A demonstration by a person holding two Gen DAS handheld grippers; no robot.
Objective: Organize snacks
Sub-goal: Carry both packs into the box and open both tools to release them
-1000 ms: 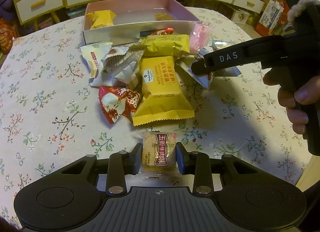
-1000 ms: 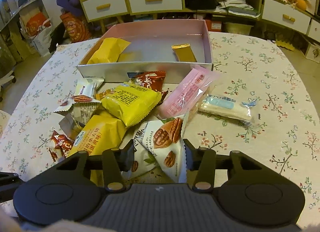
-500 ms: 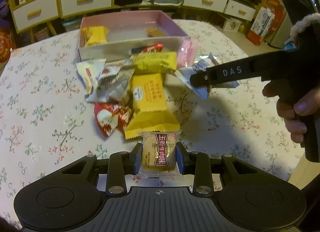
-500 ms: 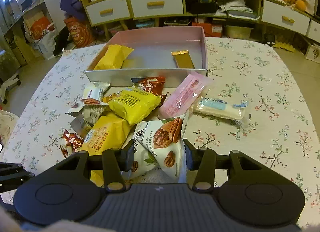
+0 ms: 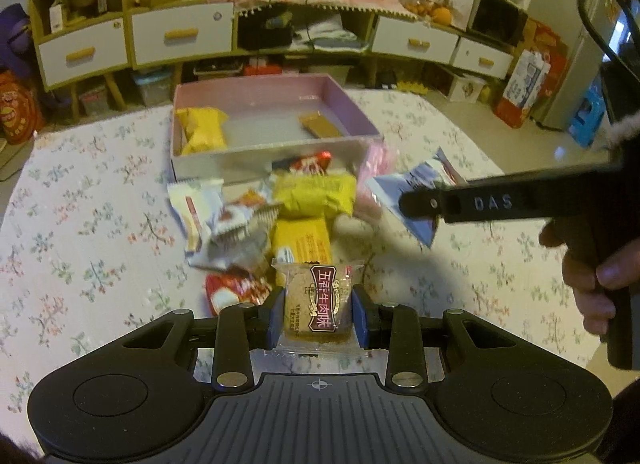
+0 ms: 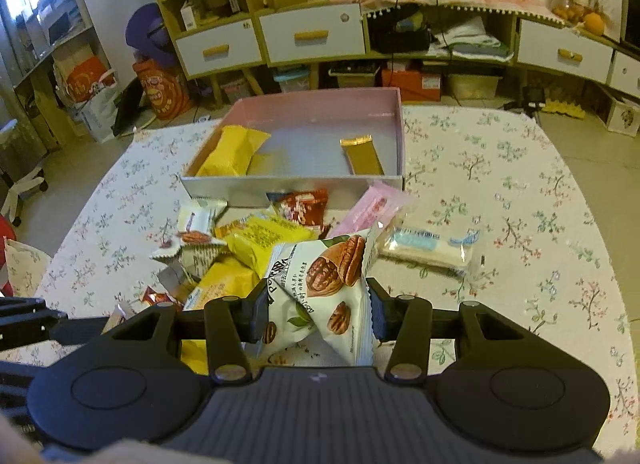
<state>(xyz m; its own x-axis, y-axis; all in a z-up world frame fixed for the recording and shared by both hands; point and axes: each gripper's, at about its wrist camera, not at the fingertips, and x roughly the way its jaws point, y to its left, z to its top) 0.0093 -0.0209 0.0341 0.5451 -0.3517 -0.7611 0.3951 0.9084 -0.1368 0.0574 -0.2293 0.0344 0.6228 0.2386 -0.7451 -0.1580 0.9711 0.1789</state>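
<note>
My left gripper (image 5: 318,314) is shut on a small brown cracker packet (image 5: 317,306) and holds it above the table. My right gripper (image 6: 316,306) is shut on a white pecan snack bag (image 6: 322,288), lifted above the pile; it also shows in the left wrist view (image 5: 416,204) at the right. A pink open box (image 5: 276,148) (image 6: 288,188) stands behind the pile and holds a yellow packet (image 6: 234,150) and a gold bar (image 6: 362,154). Loose snacks lie in front of it: yellow packs (image 5: 314,194), a pink pack (image 6: 370,210), a red pack (image 5: 236,292).
The table has a floral cloth (image 6: 520,192). A clear pack with a blue label (image 6: 428,246) lies right of the pile. White packs (image 5: 200,208) lie at the pile's left. Shelves and drawers (image 6: 312,38) stand behind the table.
Both grippers have risen with their snacks; the pile and box look smaller and farther below. The pecan bag has come off the table.
</note>
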